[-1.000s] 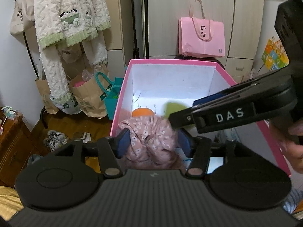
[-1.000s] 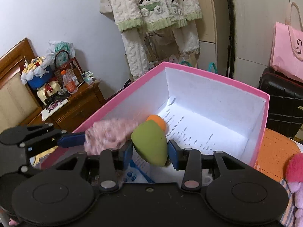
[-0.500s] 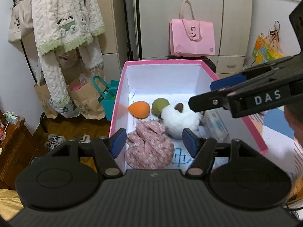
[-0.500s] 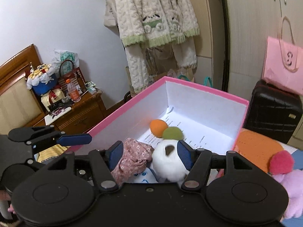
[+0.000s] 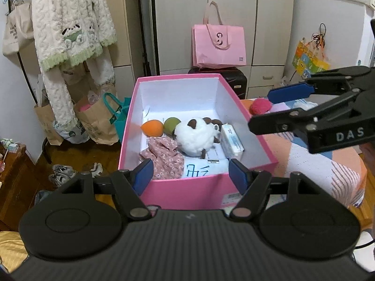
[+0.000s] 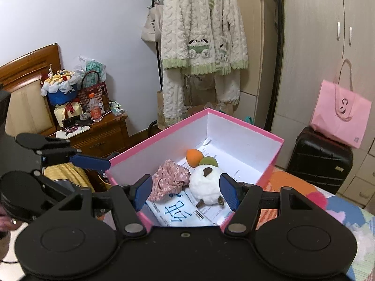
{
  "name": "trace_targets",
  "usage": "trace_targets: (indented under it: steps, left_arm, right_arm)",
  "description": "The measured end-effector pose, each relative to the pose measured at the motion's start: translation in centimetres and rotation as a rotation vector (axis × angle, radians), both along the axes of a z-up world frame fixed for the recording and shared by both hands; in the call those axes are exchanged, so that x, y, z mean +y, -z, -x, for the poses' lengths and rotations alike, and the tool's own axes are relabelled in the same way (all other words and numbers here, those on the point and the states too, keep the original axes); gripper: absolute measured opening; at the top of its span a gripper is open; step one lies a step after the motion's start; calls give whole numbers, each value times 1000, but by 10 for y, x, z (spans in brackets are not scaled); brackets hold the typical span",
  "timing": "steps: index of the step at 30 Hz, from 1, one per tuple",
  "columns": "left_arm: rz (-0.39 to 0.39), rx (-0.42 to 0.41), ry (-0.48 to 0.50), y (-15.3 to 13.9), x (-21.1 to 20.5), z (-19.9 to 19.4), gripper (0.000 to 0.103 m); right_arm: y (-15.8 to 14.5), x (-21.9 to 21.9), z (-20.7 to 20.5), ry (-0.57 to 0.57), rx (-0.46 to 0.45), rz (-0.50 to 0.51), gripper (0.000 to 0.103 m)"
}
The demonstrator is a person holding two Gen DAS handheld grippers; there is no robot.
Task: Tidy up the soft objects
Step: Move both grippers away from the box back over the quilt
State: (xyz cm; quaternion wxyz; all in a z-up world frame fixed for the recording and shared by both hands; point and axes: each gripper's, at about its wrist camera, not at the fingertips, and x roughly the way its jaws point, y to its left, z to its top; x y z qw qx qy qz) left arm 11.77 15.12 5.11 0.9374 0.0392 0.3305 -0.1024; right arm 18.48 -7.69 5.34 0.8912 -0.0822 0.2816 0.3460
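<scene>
pink box below, left fingers widening, right fingers apart, both empty

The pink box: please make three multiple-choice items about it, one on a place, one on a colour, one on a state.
1. Where does the floral cloth lie?
A. inside the pink box
B. on the floor
C. on the suitcase

2. What colour is the sponge beside the green sponge?
A. blue
B. orange
C. black

3. What does the left gripper hold?
A. the white plush toy
B. the tissue pack
C. nothing

Key: 1 A, the cloth rests in the box's near left corner; 2 B, the orange sponge touches the green one; 3 C, its jaws are opening with nothing gripped.
</scene>
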Motion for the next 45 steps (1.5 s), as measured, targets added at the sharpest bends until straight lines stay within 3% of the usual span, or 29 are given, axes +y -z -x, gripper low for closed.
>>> trace_targets:
  steps: [8, 12, 19, 27, 37, 42, 45]
  left_arm:
    - [31, 24, 90, -15, -22, 28, 76]
    - [29, 23, 147, -17, -38, 43, 78]
    - [47, 44, 264, -12, -74, 55, 78]
    - [88, 87, 382, 3, -124, 36, 85]
    - [148, 66, 347, 25, -157, -7, 85]
    - [183, 2, 285, 34, -172, -34, 85]
    - [208, -24, 247, 40, -181, -50, 85]
  right_arm:
    - [-3, -39, 39, -18, -10, -32, 73]
    - [0, -64, 66, -34, -62, -28, 78]
    - [14, -119, 96, 92, -67, -31, 78]
    - [29, -161, 95, 191, -70, -47, 80]
    - [58, -208, 62, 311, -37, -73, 81]
    - [63, -226, 36, 359, 1, -156, 82]
    - [65, -232, 20, 371, -25, -165, 82]
